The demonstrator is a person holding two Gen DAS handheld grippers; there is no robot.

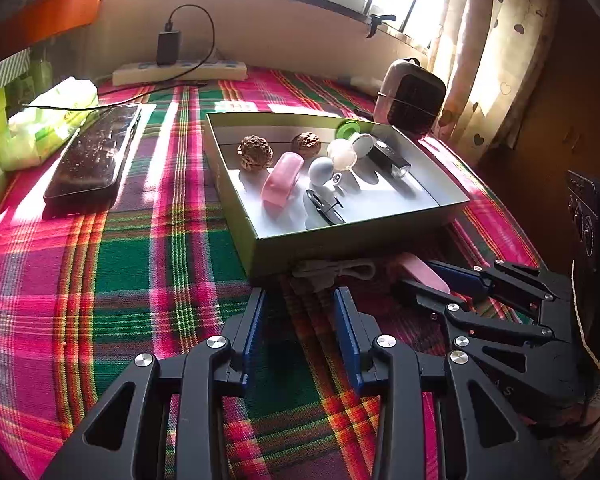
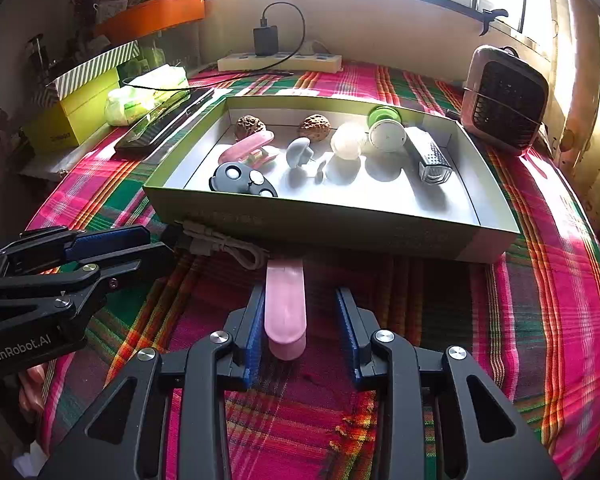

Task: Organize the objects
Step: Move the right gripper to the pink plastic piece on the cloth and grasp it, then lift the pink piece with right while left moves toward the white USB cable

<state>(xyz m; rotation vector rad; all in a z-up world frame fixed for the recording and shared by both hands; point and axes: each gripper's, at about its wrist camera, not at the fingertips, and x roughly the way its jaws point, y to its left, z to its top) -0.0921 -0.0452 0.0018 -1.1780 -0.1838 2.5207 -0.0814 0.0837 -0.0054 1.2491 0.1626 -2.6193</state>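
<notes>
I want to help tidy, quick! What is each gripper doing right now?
Left gripper: open, holding nothing.
Right gripper: open, with the pink oblong piece between its fingers, not clamped.

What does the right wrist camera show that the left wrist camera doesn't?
Only the right wrist view shows the black key fob in the box and the yellow-green carton at the table's left edge. Only the left wrist view shows the phone's whole glossy top. Both show the green box, two walnuts, the white cable, and the pink bar between the right hand-held gripper's fingers.
</notes>
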